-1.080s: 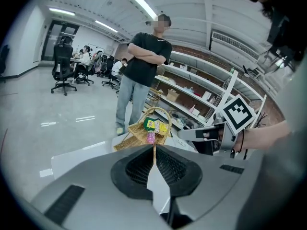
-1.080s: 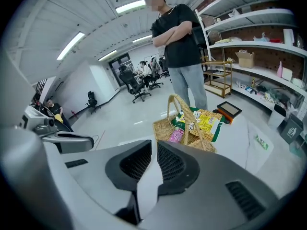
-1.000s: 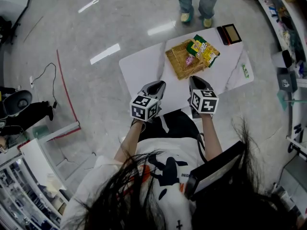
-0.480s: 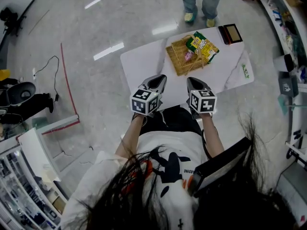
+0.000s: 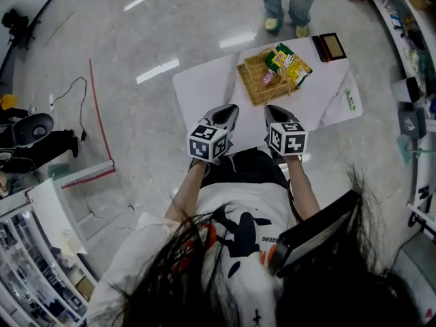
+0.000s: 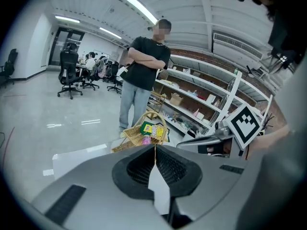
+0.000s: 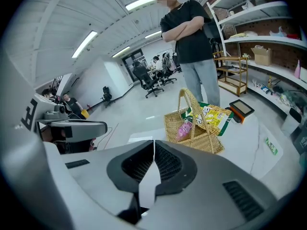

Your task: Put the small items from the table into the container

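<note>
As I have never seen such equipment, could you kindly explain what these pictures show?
No robot here: a person holds a claw in each hand. The top-down picture comes from a camera on their head; the left claw and right claw carry marker cubes. The other two come from cameras riding on each claw, looking along its jaws. Both claws are shut and empty. On the white table stands a wicker basket holding snack packets and a pink item; a dark flat case lies at the far corner. A bystander stands beyond.
</note>
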Action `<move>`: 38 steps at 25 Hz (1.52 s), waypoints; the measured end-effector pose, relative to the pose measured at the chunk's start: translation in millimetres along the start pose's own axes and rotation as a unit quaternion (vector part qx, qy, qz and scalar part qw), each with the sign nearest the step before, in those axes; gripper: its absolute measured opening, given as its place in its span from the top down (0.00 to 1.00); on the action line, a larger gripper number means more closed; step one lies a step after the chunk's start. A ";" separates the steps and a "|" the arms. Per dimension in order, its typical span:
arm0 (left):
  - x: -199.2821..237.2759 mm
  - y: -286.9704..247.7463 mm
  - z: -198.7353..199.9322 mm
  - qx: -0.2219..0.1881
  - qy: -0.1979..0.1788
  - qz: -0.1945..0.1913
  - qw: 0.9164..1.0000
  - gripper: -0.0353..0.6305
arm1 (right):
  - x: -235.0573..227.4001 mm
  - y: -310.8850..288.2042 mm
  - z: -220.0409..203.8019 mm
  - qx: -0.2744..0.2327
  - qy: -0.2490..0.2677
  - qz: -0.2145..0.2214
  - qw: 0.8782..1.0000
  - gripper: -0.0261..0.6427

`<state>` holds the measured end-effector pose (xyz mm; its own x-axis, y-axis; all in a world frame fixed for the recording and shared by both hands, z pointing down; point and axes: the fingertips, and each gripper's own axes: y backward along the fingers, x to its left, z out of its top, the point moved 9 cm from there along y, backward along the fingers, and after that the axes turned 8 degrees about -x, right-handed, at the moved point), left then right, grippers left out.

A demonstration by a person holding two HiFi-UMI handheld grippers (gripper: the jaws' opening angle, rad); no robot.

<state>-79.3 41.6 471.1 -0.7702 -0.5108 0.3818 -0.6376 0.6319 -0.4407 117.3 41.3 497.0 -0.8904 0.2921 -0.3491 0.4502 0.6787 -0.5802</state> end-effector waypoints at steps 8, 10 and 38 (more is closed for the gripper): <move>3.1 0.1 0.6 -0.009 0.014 0.005 1.000 0.93 | -5.1 -2.1 -4.9 0.009 -0.007 0.001 1.000 0.93; 2.1 1.6 0.1 -0.008 0.013 0.002 1.000 0.93 | -4.9 0.2 -6.2 0.009 -0.010 -0.002 1.000 0.93; -24.8 -2.6 -6.4 0.058 -0.029 -0.142 0.988 0.93 | -4.6 52.0 -33.0 -0.039 -0.106 -0.114 0.987 0.93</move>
<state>-58.5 56.4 467.9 -0.5568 -0.6929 0.4581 -0.8236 0.3886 -0.4132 142.6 97.5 492.8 -0.9304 -0.0168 -0.3662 0.2250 0.7625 -0.6066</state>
